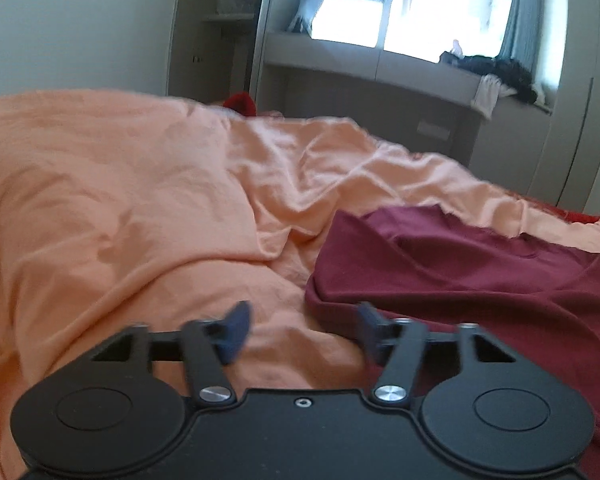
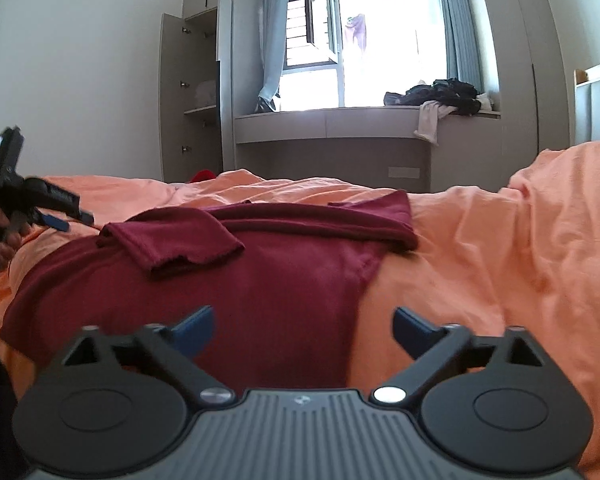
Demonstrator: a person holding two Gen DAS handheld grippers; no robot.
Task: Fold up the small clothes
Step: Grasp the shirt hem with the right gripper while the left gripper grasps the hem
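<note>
We list one maroon shirt [image 2: 260, 280] — spread on the orange bed sheet [image 2: 500, 260], one sleeve folded inward. Left hand-held gripper [image 1: 300, 332] and right hand-held gripper [image 2: 304, 332] — both spread, holding nothing.

Bright window [image 2: 380, 40] above a grey ledge [image 2: 328, 120], open wardrobe [image 2: 192, 100] beside it.
</note>
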